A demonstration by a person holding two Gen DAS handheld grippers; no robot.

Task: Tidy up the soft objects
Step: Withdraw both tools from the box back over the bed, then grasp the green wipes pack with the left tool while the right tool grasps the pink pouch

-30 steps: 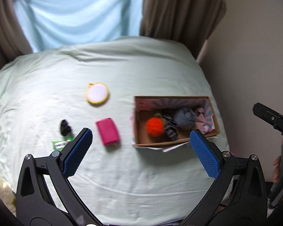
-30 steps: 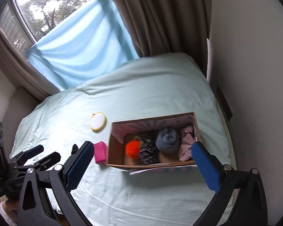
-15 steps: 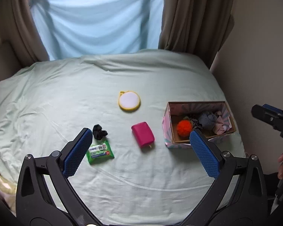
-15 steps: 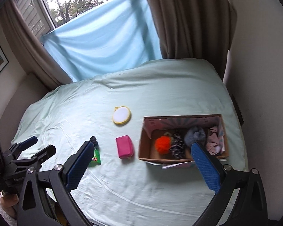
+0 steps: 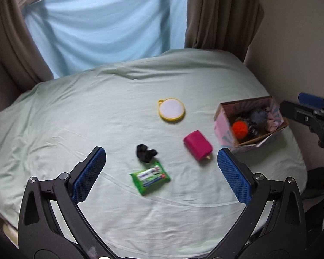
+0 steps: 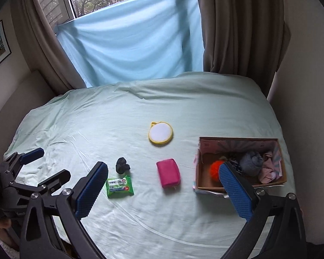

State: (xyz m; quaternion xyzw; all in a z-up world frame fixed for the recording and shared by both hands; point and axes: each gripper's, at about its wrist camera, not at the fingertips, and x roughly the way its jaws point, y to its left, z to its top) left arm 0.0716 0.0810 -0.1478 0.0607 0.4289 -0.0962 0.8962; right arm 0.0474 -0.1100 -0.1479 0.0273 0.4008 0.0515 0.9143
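On the pale green bed lie a round yellow-rimmed white pad (image 5: 171, 110) (image 6: 161, 133), a pink pouch (image 5: 197, 144) (image 6: 168, 173), a black scrunched cloth (image 5: 145, 152) (image 6: 122, 165) and a green wipes pack (image 5: 150, 177) (image 6: 119, 185). A cardboard box (image 5: 223, 127) (image 6: 198, 172) at the right holds an orange pompom (image 5: 239, 128), a grey ball (image 6: 251, 161) and pink cloth (image 6: 270, 170). My left gripper (image 5: 162, 176) is open and empty, held above the wipes pack. My right gripper (image 6: 164, 192) is open and empty, held above the bed near the pouch.
A blue sheet (image 6: 131, 43) hangs over the window between brown curtains (image 6: 237, 26). A wall (image 6: 308, 86) runs close along the bed's right side. The bed's front edge lies just below both grippers.
Both grippers have pulled back and up from the box. More of the bed shows now, and the wipes pack and black cloth have come fully into view.
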